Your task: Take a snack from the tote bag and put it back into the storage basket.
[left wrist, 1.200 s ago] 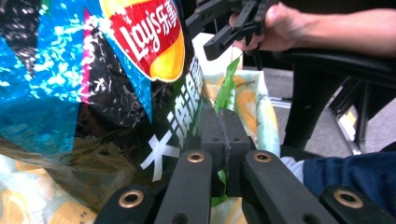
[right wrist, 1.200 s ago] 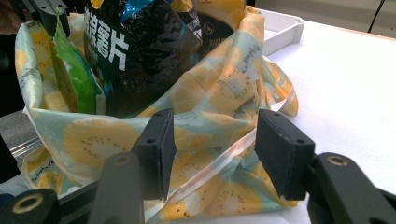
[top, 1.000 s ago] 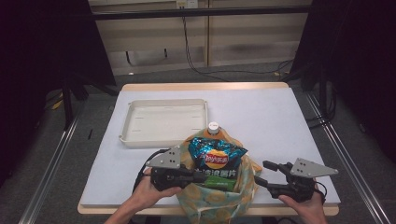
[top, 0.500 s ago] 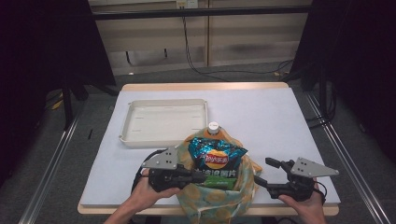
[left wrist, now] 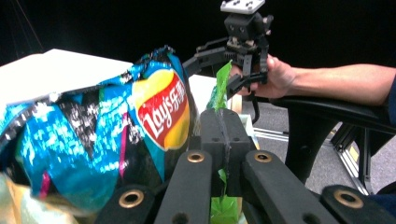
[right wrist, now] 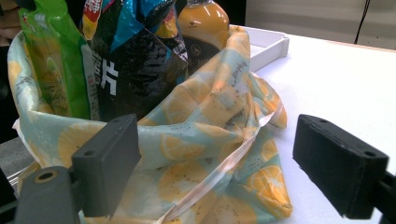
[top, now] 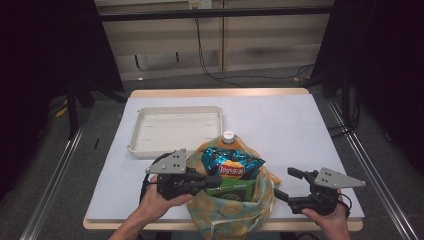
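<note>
The lemon-print bag (top: 235, 210) sits at the near edge of the table (top: 300, 125), and everything else is placed from it. Just left of the bag, the left gripper (top: 212, 181) is clenched on the top of a green packet (top: 234, 187) that stands inside it; in the left gripper view the jaws meet on the green edge (left wrist: 219, 88), though the packet's lower part is hidden by the bag's wall. A blue crisp bag (top: 231, 164) rises beside the packet, its bottom half also buried. Behind them an orange drink bottle (top: 228, 138) shows little more than its white cap. To the right of the bag, the right gripper (top: 282, 184) has just been opening; its jaws stand wide, released, with the bag's folded rim (right wrist: 219, 140) lying between them untouched. Beyond the bag to the left lies a white tray (top: 175, 127).
</note>
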A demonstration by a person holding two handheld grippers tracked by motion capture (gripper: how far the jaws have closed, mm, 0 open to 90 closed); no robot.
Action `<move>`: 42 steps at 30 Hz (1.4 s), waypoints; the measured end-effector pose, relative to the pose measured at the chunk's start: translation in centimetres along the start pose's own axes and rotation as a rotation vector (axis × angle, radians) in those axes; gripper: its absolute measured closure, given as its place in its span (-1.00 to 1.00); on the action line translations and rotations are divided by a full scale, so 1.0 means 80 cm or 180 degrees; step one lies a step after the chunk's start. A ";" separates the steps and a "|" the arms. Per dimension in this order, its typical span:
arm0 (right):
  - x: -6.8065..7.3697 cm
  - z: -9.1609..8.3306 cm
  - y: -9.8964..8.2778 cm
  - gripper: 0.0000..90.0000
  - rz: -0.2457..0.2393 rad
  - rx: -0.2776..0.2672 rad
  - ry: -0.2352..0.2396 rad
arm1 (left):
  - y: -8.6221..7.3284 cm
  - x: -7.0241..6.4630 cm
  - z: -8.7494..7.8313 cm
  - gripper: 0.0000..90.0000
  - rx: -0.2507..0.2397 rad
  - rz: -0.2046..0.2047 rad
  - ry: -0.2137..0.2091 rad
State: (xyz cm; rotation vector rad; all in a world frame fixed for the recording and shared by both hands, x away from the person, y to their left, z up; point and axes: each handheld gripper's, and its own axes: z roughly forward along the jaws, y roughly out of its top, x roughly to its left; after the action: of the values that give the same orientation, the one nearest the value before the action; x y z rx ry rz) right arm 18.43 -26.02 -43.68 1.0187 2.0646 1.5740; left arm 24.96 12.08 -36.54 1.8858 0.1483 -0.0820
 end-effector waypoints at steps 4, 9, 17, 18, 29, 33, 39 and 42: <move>0.000 -0.001 0.001 -0.76 -0.0016 -0.0009 -0.0022 | 0.002 0.002 -0.003 1.00 -0.0001 -0.0007 0.0000; 0.002 0.001 0.002 -0.82 -0.0027 -0.0012 -0.0031 | 0.015 0.003 -0.007 1.00 -0.0067 0.0041 0.0003; 0.001 0.001 0.002 -0.84 -0.0050 -0.0025 -0.0033 | 0.039 0.002 -0.020 1.00 -0.0214 0.0177 0.0090; 0.001 0.001 0.002 -0.84 -0.0040 -0.0030 -0.0041 | 0.040 0.003 -0.021 1.00 -0.0228 0.0176 0.0077; 0.003 0.002 0.002 -0.85 -0.0077 -0.0006 -0.0075 | 0.051 0.022 -0.046 1.00 -0.0508 0.0062 0.0179; 0.003 0.001 0.002 -0.85 -0.0077 -0.0011 -0.0075 | 0.056 0.026 -0.059 1.00 -0.0563 0.0053 0.0226; 0.003 0.001 0.002 -0.85 -0.0064 -0.0042 -0.0074 | 0.065 0.031 -0.080 1.00 -0.0583 0.0086 0.0288; 0.002 0.001 0.002 -0.85 -0.0053 -0.0036 -0.0057 | 0.064 0.035 -0.091 1.00 -0.0581 0.0069 0.0335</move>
State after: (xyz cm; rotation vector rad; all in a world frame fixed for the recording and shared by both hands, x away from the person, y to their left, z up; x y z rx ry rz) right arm 18.46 -25.82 -43.54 1.0055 2.0450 1.5609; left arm 28.33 17.54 -29.80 1.7096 0.2006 0.0447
